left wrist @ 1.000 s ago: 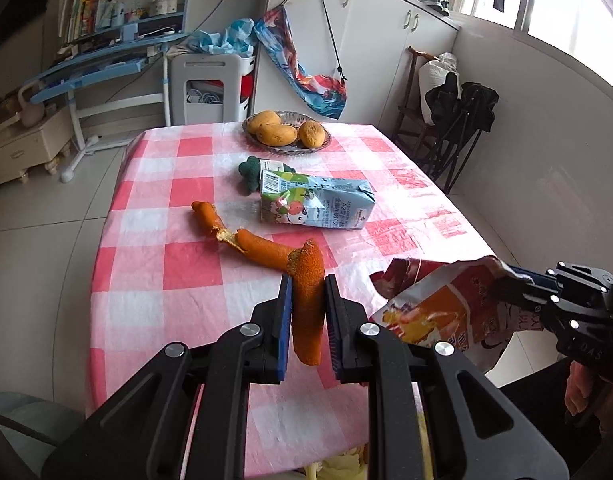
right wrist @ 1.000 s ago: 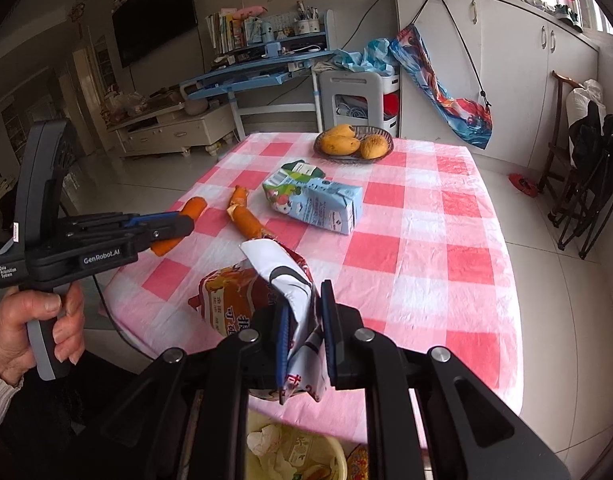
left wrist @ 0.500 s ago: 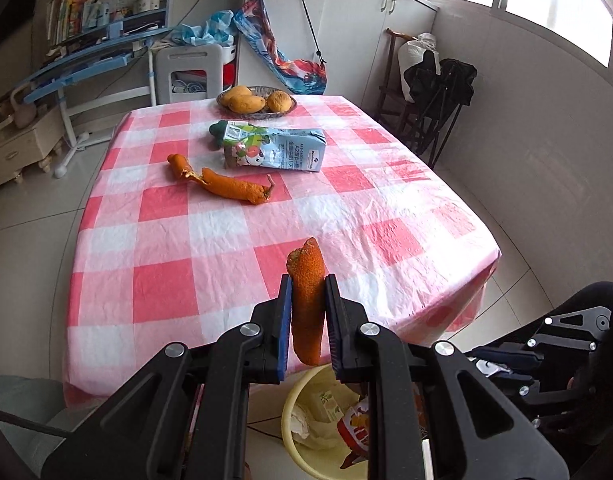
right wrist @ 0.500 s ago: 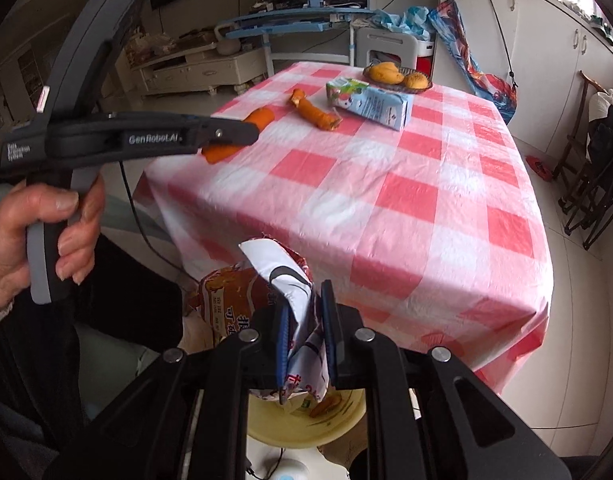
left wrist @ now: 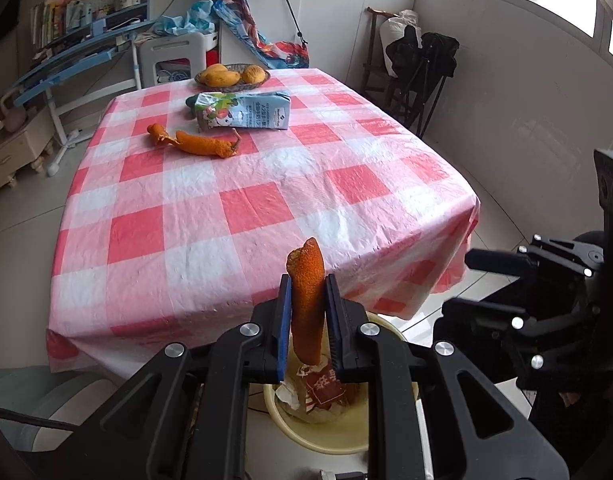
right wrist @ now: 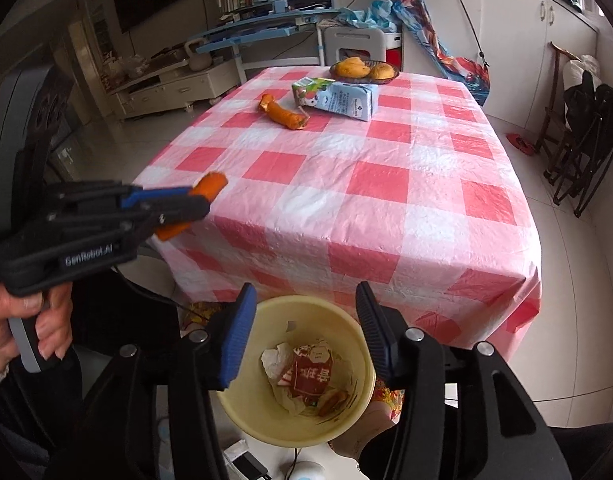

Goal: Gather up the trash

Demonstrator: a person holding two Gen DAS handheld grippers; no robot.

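Note:
My left gripper [left wrist: 306, 312] is shut on a strip of orange peel [left wrist: 306, 300] and holds it upright above the yellow bin [left wrist: 346, 436] on the floor by the table's near edge. The same gripper shows in the right wrist view [right wrist: 202, 200] with the peel [right wrist: 210, 186]. My right gripper [right wrist: 302, 320] is open and empty right above the bin [right wrist: 242, 408]. The snack bag [right wrist: 310, 376] lies in the bin. Another orange peel [left wrist: 202, 145] and a milk carton [left wrist: 242, 111] lie on the checked table [left wrist: 266, 200].
A basket of mangoes [left wrist: 232, 76] stands at the table's far end. A dark green thing [left wrist: 191, 102] sits behind the carton. A folded chair with dark clothes [left wrist: 422, 68] stands at the right wall. A blue desk [left wrist: 82, 52] stands at the back left.
My right gripper has opened and dropped the snack bag into the bin. Both grippers have pulled back from the table to above the bin; the left still holds the peel.

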